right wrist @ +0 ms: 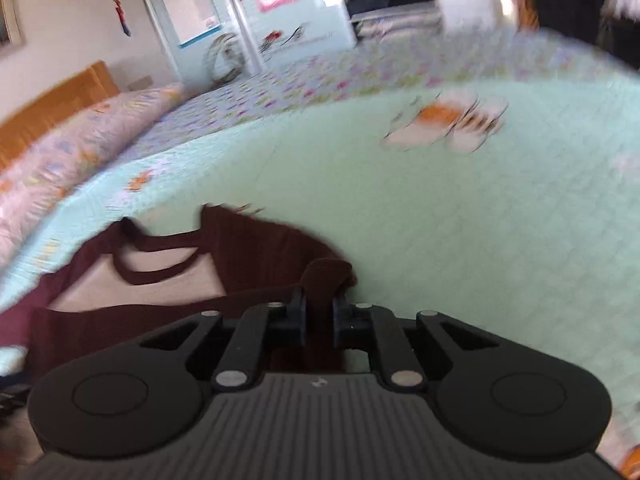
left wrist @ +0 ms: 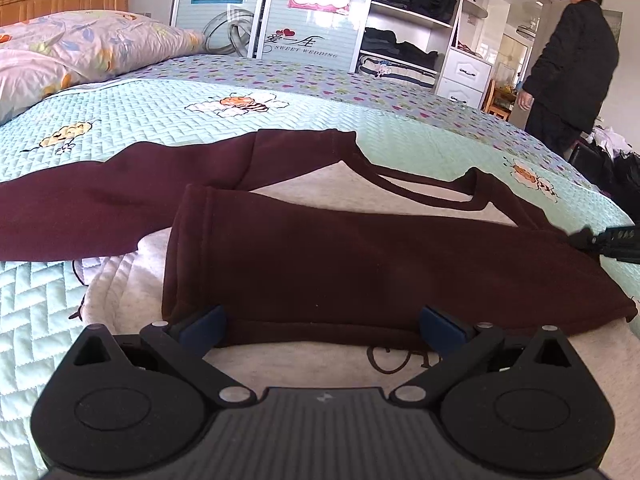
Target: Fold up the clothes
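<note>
1. At the far left, the maroon left sleeve of the raglan sweatshirt with pale grey body and maroon sleeves lies spread out sideways over the mint-green quilted bedspread with bee prints; I judge it not yet folded.
2. In the middle, the other maroon sleeve already lies across the grey chest, its cuff to the left.
3. The left gripper hovers at the near edge of that folded sleeve with its blue pads wide apart, gripping nothing.
4. On the right, the right gripper is nearly closed, pinching a bunch of maroon cloth at the garment's right shoulder edge.
5. Judging by this, one sleeve is in; the left sleeve and the body folds remain.
</note>
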Motion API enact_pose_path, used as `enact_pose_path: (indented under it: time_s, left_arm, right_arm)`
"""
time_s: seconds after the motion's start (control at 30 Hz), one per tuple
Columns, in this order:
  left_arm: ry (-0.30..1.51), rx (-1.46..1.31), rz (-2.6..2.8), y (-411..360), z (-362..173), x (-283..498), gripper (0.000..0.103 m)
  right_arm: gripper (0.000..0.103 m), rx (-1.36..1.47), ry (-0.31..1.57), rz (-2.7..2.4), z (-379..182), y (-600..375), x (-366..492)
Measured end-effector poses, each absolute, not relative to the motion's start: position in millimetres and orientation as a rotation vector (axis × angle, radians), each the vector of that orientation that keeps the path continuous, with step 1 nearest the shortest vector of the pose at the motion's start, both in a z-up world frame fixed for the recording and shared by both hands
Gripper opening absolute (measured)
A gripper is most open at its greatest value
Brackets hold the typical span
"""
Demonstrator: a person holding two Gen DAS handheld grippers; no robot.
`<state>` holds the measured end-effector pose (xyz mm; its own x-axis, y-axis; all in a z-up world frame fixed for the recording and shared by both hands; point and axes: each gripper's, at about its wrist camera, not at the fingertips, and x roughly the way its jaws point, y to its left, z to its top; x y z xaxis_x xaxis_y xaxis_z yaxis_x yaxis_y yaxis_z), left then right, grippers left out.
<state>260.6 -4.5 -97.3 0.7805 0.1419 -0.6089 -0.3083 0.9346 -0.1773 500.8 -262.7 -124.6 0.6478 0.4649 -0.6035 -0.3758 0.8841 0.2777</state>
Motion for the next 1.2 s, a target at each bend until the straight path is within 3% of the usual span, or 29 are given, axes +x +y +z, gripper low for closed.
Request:
enact_pose_path:
  time_s: [0.2,0.27,0.3,0.43,0.53,0.57,0.63,0.7,0.77,0.9,0.93,1.0,1.1,1.17,1.2]
  left_arm:
    - [0.632,-0.272,0.245,-4.2,-98.0,262.0,0.102]
    - [0.633,-0.270,0.246,-4.3,-98.1,262.1,0.102]
    - [0.633,-0.270,0.245,-4.3,-98.2,262.1,0.103]
    - [0.634,-0.271,0.245,-4.1,-98.2,262.0,0.102]
    - [0.634,-0.275,0.242,-3.5,-98.0,261.5,0.102]
    - [0.633,-0.275,0.241,-3.5,-98.0,261.3,0.102]
    - [0.634,-0.276,0.239,-3.3,-98.1,261.2,0.103]
    - [0.635,-0.275,0.239,-2.9,-98.3,261.3,0.102]
    - [0.635,-0.274,0.239,-2.8,-98.5,261.6,0.102]
    - [0.636,-0.275,0.237,-2.2,-98.3,261.7,0.102]
    - [0.636,-0.277,0.236,-1.7,-98.3,261.5,0.102]
    - [0.635,-0.280,0.232,-1.2,-98.3,261.4,0.102]
    - [0.635,-0.283,0.230,-0.1,-98.1,261.2,0.102]
    - [0.636,-0.284,0.230,0.0,-97.9,261.3,0.102]
    - [0.637,-0.284,0.229,-0.2,-97.7,261.3,0.102]
  right_arm:
    - [0.016,0.397,0.758,0.481,-151.5,-298.3,513.1]
    - [0.030,0.397,0.748,0.457,-142.4,-299.0,509.0]
    - [0.031,0.385,0.728,0.433,-134.1,-297.9,503.1]
    - [0.032,0.343,0.623,0.487,-96.9,-284.8,462.7]
    - [0.033,0.379,0.666,0.633,-97.5,-269.8,440.4]
    - [0.032,0.304,0.733,0.579,-112.8,-266.8,442.1]
    - [0.008,0.209,0.817,0.501,-139.1,-267.6,443.0]
    - [0.002,0.356,0.803,0.482,-139.7,-289.6,438.7]
    - [0.012,0.387,0.764,0.481,-125.0,-294.1,427.0]
    - [0.015,0.396,0.683,0.578,-101.2,-284.3,401.7]
    - [0.014,0.371,0.709,0.585,-104.6,-279.7,400.9]
    - [0.000,0.189,0.819,0.519,-128.7,-268.9,406.9]
    - [0.000,0.251,0.796,0.499,-123.7,-280.4,400.2]
    - [0.012,0.254,0.738,0.505,-107.1,-280.4,387.2]
    - [0.013,0.259,0.717,0.517,-101.4,-280.7,381.7]
